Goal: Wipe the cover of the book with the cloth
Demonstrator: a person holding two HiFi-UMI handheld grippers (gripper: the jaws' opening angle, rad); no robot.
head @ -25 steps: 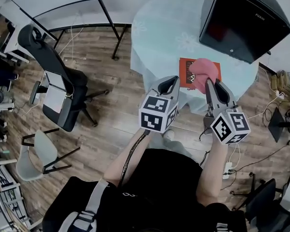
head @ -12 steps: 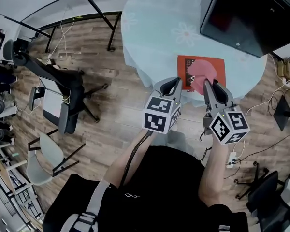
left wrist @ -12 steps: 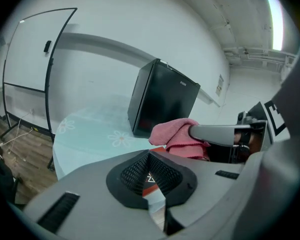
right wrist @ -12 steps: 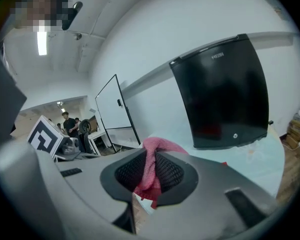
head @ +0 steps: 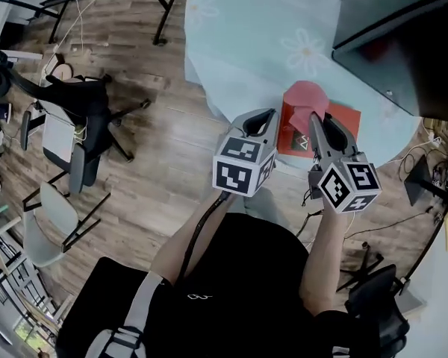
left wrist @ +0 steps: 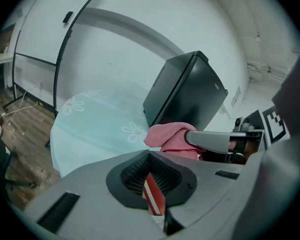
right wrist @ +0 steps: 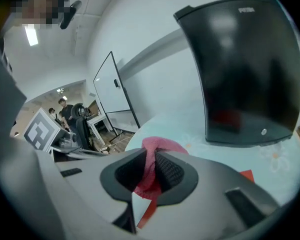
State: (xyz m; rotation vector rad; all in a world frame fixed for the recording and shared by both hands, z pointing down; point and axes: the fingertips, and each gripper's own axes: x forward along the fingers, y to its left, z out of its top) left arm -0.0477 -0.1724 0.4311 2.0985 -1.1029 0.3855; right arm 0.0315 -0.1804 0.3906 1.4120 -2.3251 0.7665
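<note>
A red book (head: 342,130) lies flat near the front edge of the round table (head: 246,43). My right gripper (head: 318,118) is shut on a pink cloth (head: 305,98), which bunches over the book's left part. In the right gripper view the cloth (right wrist: 157,146) is pinched between the pads, and a red corner of the book (right wrist: 247,175) shows beyond. My left gripper (head: 267,114) hovers just left of the book with its fingertips together. A strip of the book (left wrist: 154,196) shows through the hollow between its pads. The cloth (left wrist: 170,136) appears to its right.
A large black box (head: 403,43) stands on the table behind the book. The tablecloth is pale blue with daisy prints. Office chairs (head: 75,118) stand on the wooden floor at the left, and cables (head: 425,177) lie at the right.
The head view has swung in over the table. My right gripper keeps the cloth on the book, shifted a little towards its left edge. The left gripper stays beside it.
</note>
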